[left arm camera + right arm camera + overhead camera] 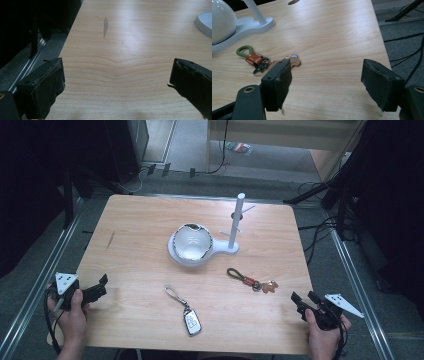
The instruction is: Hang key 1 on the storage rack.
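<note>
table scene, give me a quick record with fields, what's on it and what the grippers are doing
surface: wooden table
centre: white bowl on white stand base, upright pole
front middle: car key fob with strap
front right: keychain, green loop, brown tag
left gripper: open, holding nothing, at front left edge
right gripper: open, holding nothing, near keychain

We see the wooden surface lit evenly from above, while the room around it stays very dark. In the left gripper view a soft white glare lies on the far wood. The near black jaws look slightly blurred in both gripper views. Shadows are short and soft.
</note>
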Action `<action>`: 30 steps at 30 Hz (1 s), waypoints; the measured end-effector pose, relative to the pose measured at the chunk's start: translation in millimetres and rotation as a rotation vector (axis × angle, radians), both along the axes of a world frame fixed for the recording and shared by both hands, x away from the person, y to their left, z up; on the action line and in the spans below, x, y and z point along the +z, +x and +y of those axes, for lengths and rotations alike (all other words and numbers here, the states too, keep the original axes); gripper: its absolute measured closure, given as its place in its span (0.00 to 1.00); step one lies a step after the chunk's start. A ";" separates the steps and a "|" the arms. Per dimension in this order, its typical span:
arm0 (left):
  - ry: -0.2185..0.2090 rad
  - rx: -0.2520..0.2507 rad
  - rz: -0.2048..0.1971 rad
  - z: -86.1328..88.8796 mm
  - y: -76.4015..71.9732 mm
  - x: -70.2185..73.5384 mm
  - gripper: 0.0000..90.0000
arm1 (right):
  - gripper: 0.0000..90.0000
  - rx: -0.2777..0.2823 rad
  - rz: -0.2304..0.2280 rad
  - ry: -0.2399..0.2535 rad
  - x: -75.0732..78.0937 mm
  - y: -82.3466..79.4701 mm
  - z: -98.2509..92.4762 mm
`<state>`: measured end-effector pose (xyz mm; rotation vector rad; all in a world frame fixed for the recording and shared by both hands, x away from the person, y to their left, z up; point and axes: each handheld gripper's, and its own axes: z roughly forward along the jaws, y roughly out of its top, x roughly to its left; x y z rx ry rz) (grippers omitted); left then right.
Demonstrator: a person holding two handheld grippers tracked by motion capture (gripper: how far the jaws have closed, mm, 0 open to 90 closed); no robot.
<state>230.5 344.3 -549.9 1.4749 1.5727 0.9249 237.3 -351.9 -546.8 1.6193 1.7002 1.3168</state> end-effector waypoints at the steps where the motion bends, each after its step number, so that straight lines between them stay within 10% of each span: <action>1: 0.000 0.000 0.000 0.0 0.0 0.0 0.00 | 0.28 0.000 0.000 0.000 0.0 0.0 0.0; 14: -0.014 -0.001 -0.001 1.6 0.5 -0.1 0.00 | 0.33 0.000 -0.010 -0.056 1.7 0.8 7.5; 30: -0.017 -0.002 0.001 1.6 0.9 -0.2 0.00 | 0.38 0.131 0.011 -0.294 14.2 10.2 52.7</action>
